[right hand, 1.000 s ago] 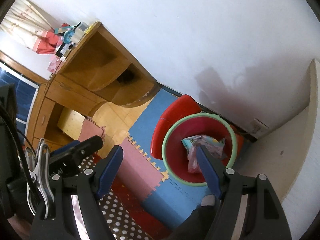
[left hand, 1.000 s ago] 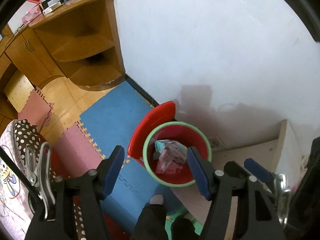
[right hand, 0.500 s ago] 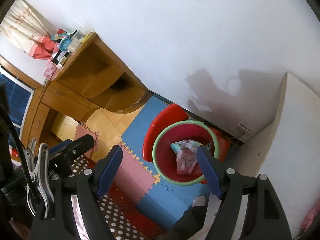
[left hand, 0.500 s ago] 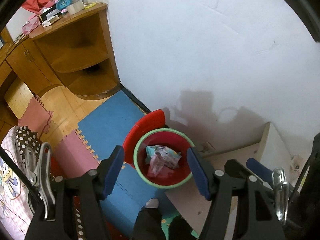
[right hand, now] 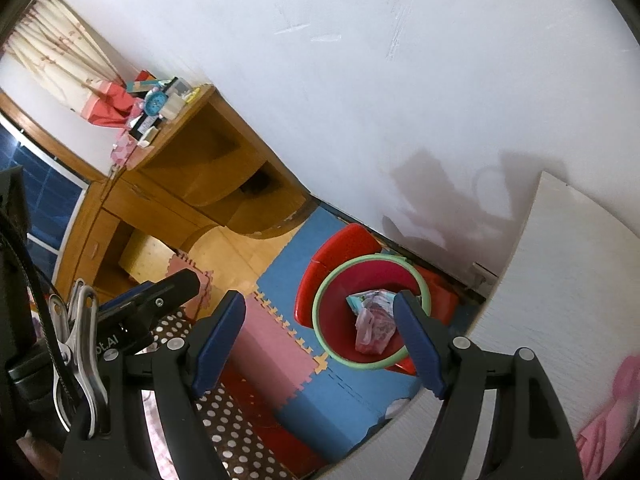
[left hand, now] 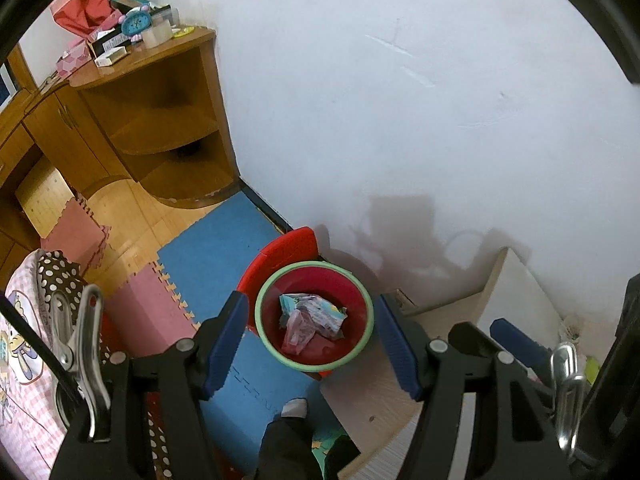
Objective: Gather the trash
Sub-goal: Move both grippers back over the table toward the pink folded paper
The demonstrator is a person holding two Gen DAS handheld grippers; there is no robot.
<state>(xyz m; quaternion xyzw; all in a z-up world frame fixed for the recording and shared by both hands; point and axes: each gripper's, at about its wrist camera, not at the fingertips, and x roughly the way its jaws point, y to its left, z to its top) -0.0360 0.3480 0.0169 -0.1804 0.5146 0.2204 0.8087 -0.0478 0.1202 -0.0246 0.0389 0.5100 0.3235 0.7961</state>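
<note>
The red bin [left hand: 314, 322], with its pale green rim, is serving as the landmark here; it is standing on the blue foam mat [left hand: 224, 248] against the white wall [left hand: 400, 120], and its red lid [left hand: 286, 252] is leaning open on the far side, next to the wall; the trash [left hand: 310, 320] is lying inside the bin at the bottom, a crumpled printed wrapper beside a thin pinkish plastic bag. The left gripper [left hand: 310, 346] is hanging above the bin with its blue pads apart and nothing between them; seen from its own camera the bin is sitting framed between the two fingers, well below them. The right gripper [right hand: 320, 340] is likewise standing open and empty above the bin [right hand: 370, 312], with the trash [right hand: 372, 322] showing beside its right finger. Judging by its creases and sheen, the trash is looking very light, soft and slippery; it is likely yielding to any squeeze, so a pinch on a bunched fold of the bag or on the thick crumple of the wrapper seems safer than a pinch on a flat edge, which may be sliding out. Should the bin itself be lifted, its stiff rim is offering the firmest hold. A wooden corner shelf [left hand: 160, 120] is standing further along the wall from the bin; a pale board [left hand: 384, 392] is lying just beside the bin on the other side.
</note>
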